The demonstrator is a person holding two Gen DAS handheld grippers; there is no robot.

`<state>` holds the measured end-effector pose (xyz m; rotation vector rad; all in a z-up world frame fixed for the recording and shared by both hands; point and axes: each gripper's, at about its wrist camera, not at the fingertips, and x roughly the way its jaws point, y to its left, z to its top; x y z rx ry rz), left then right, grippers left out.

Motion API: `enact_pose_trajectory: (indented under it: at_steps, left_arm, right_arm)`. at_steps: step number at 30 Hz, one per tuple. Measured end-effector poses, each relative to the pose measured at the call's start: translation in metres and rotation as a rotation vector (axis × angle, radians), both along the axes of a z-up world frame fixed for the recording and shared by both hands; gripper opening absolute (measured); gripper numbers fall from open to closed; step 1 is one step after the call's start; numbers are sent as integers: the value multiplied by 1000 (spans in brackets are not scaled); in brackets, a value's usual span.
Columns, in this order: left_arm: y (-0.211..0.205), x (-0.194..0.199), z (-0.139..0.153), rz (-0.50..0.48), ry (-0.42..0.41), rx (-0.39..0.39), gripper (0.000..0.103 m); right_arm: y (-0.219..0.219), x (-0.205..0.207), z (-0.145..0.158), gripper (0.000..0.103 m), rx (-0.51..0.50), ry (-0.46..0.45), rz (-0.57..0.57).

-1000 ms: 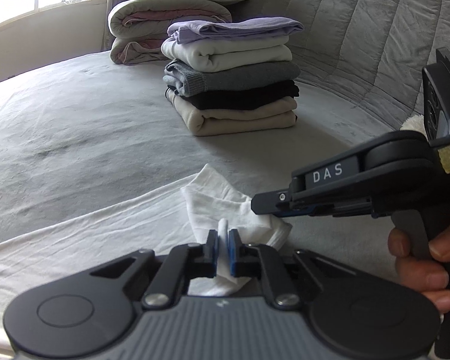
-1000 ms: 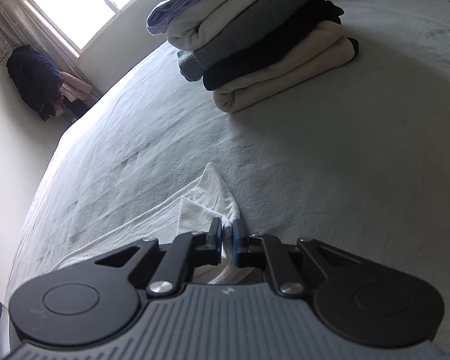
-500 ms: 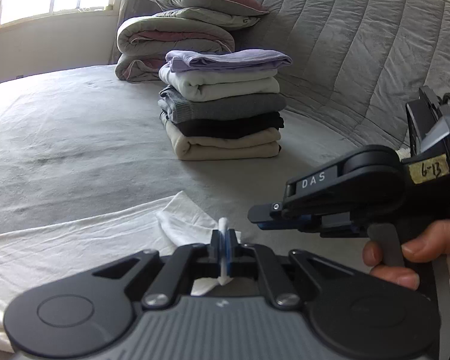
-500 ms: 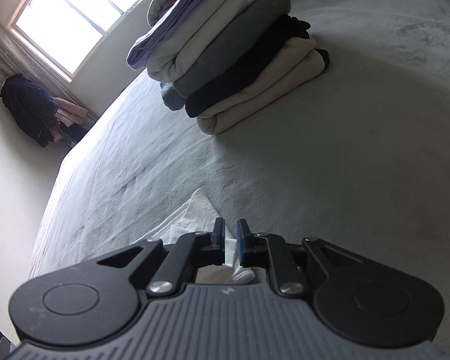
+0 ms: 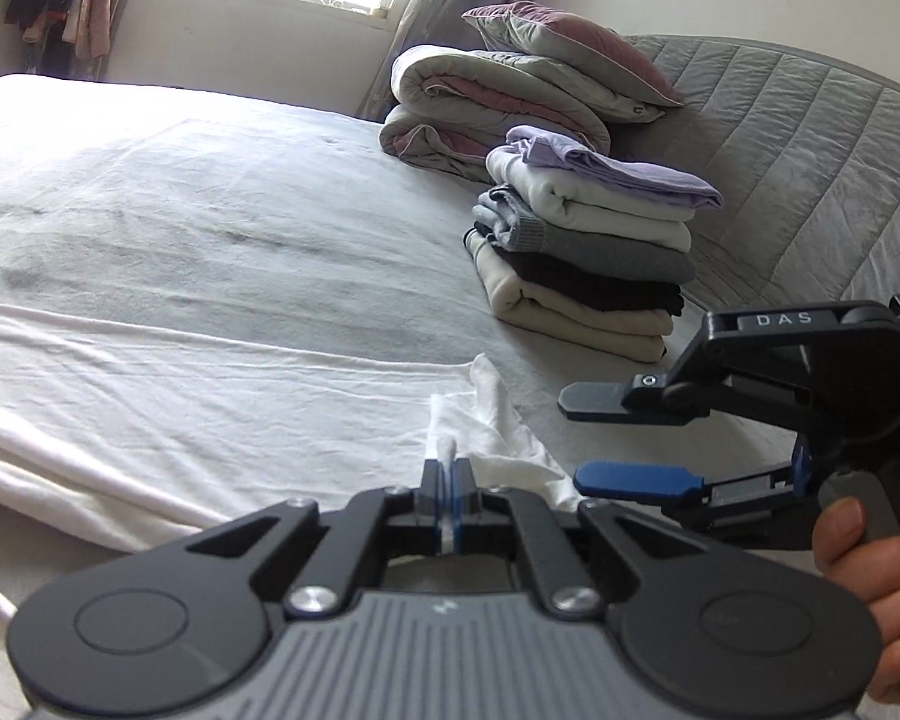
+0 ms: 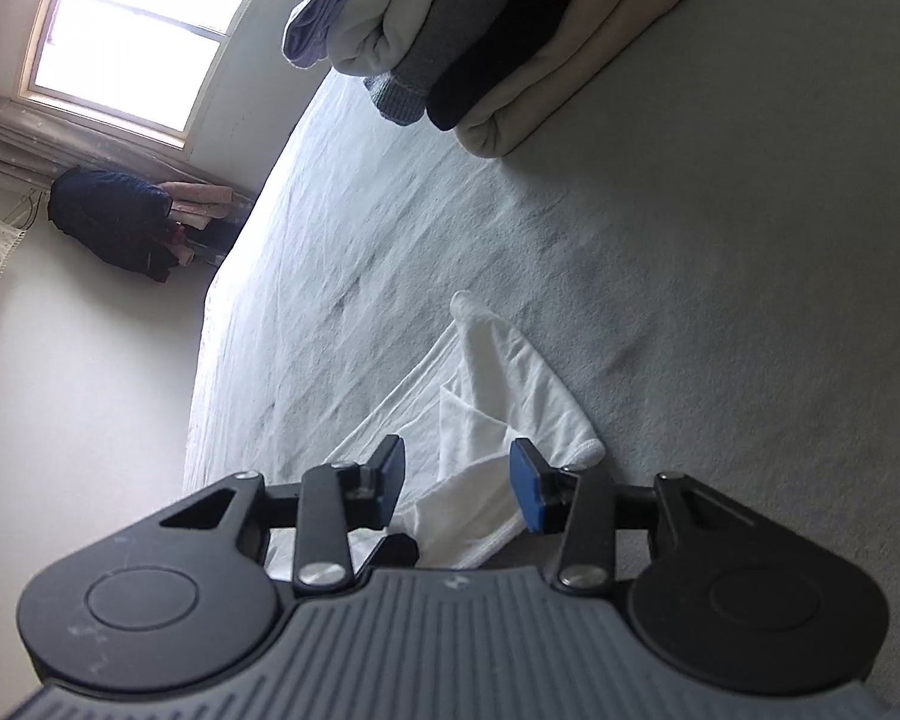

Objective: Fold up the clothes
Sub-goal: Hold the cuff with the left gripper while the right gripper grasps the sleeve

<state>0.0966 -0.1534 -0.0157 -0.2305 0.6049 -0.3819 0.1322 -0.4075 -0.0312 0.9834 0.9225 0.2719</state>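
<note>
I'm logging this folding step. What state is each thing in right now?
White garment: spread on the bed, one corner bunched and lifted.
Left tool: shut on the white garment.
Right tool: jaws opening, cloth lying loose between them.
Stack: five folded clothes, piled neatly on the bed.
Duvet: rolled up, pillow on top.

Left gripper: black linkage arms with silver pivot screws, blue pads, grey ribbed body flanked by two round black housings; a small white mark on the ribs. Right gripper: same build, blue pad, white "DAS" lettering on top; bare hand on its grey trigger, no sleeve visible.
</note>
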Motion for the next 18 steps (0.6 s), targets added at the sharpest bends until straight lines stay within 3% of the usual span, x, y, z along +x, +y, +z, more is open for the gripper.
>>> enact_pose_trajectory:
  at_steps: [4, 9, 11, 15, 18]
  left_arm:
    - [-8, -9, 5, -53, -76, 33, 2]
    - [-29, -25, 4, -162, -171, 148, 2]
    - [-37, -31, 2, -195, -194, 188, 2]
    - [-47, -36, 0, -218, -211, 235, 2]
    - [-52, -33, 4, -214, -204, 220, 2]
  right_arm:
    - [8, 5, -5, 44, 35, 28, 23]
    - [7, 11, -17, 42, 17, 65, 12]
    - [7, 13, -22, 34, 7, 76, 4]
    - [9, 12, -23, 6, -34, 55, -21]
    - [9, 7, -15, 5, -81, 8, -52]
